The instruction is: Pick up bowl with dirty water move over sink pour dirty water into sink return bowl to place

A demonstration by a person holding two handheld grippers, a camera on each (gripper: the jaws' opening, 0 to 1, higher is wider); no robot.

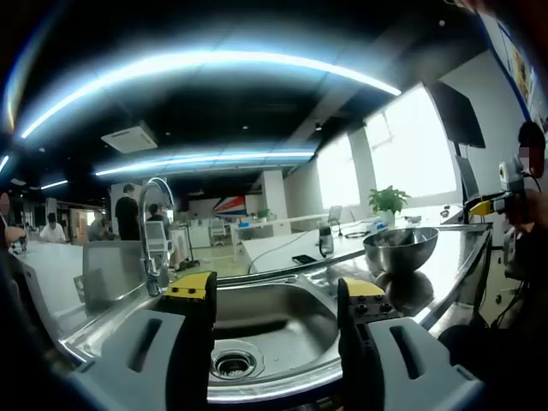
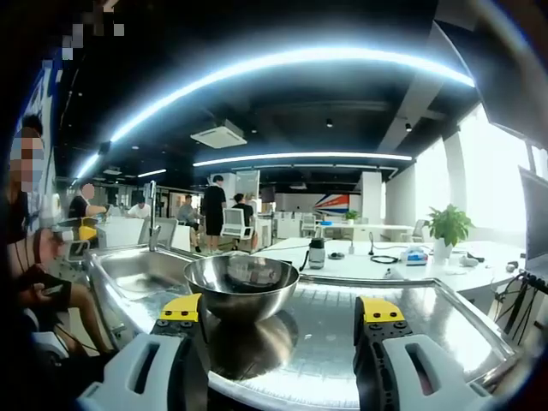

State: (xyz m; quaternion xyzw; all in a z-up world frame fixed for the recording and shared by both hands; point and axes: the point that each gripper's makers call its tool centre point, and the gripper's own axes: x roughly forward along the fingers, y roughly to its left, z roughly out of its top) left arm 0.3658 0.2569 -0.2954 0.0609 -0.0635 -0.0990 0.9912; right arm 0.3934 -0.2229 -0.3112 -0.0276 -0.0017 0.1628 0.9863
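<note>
Jaws of left gripper (image 1: 276, 295) apart over stainless steel sink basin (image 1: 274, 321), round drain (image 1: 234, 364) below. Right gripper (image 2: 280, 312) jaws likewise apart, empty. Beyond them: shiny round metal bowl (image 2: 241, 285) upright on steel drainboard (image 2: 411, 317), right of basin. Farther back, curved chrome faucet (image 1: 154, 235).

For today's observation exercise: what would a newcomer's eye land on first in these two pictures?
The shiny metal bowl on the steel counter, just ahead of the right claw, which is open. Next, the sink with its round drain and curved tap, in front of the open left claw.
</note>
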